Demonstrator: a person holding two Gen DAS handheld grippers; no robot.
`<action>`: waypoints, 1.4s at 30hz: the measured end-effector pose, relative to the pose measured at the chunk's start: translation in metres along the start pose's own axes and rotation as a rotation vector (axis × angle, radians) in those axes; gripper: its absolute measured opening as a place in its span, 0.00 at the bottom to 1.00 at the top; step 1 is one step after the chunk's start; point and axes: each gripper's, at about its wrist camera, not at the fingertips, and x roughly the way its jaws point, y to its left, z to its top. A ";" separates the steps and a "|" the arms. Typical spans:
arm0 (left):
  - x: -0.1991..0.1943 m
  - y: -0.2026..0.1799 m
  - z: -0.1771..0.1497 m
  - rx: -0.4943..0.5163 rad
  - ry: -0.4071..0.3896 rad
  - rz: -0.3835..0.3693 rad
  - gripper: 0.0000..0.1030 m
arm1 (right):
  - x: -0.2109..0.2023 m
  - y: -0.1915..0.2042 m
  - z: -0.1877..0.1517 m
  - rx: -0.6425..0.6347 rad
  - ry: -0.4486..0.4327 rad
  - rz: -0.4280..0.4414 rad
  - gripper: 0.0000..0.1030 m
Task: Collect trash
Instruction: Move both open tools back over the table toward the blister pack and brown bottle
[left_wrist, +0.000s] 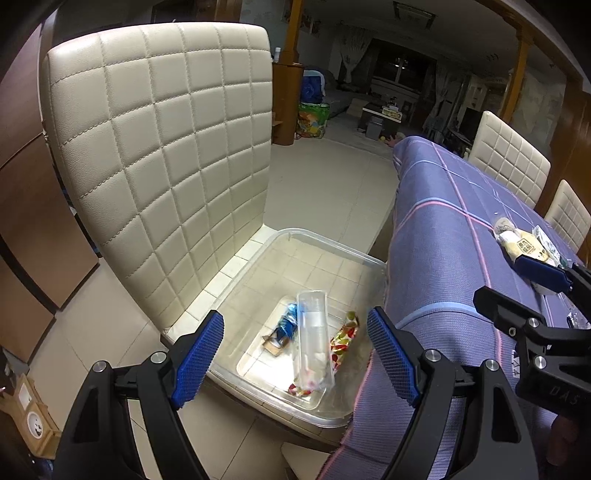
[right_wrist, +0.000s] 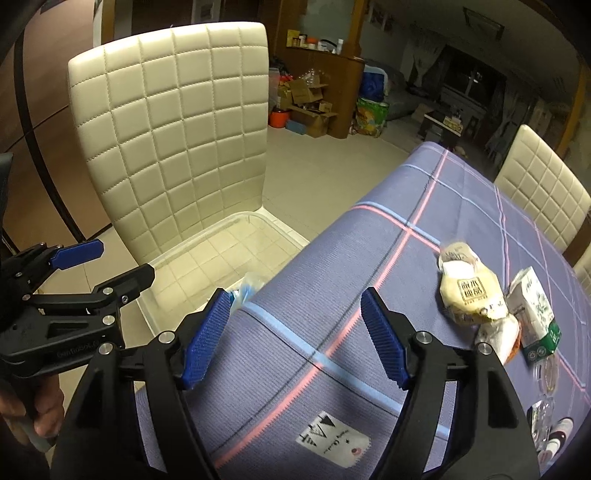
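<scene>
**Over the chair-seat bin, a cup drops while 3 wrappers wait**

Above a clear plastic bin (left_wrist: 354, 258) set on the seat of a cream quilted chair (left_wrist: 159, 147), the left gripper (left_wrist: 295, 354) hangs with its blue pads spread wide and nothing between them. A clear plastic cup (left_wrist: 314, 339) appears blurred just below, over a blue wrapper (left_wrist: 286, 325) and a red-and-green patterned wrapper (left_wrist: 345, 339) lying on the bin floor; whether the cup has landed cannot be told. At the purple plaid tablecloth (right_wrist: 332, 295) alongside, the right gripper (right_wrist: 291, 336) is likewise open and empty, aimed across the cloth. More trash sits well ahead of it: a yellow snack bag (right_wrist: 469, 291), a white-and-green carton (right_wrist: 535, 314) touching it, and a crumpled pale wrapper (right_wrist: 498, 336) between them. A sound next step, by this view, is to bring the right jaws around the snack bag's middle, closing gently so the soft pack does not slip or nudge the carton off the far side.
</scene>
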 end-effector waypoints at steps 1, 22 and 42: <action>-0.001 -0.003 0.000 0.007 0.000 -0.003 0.76 | -0.001 -0.002 -0.002 0.006 0.002 0.000 0.71; -0.050 -0.114 -0.015 0.181 -0.034 -0.111 0.76 | -0.069 -0.097 -0.071 0.213 -0.013 -0.098 0.71; -0.071 -0.266 -0.049 0.426 -0.005 -0.239 0.76 | -0.131 -0.254 -0.183 0.551 -0.009 -0.288 0.72</action>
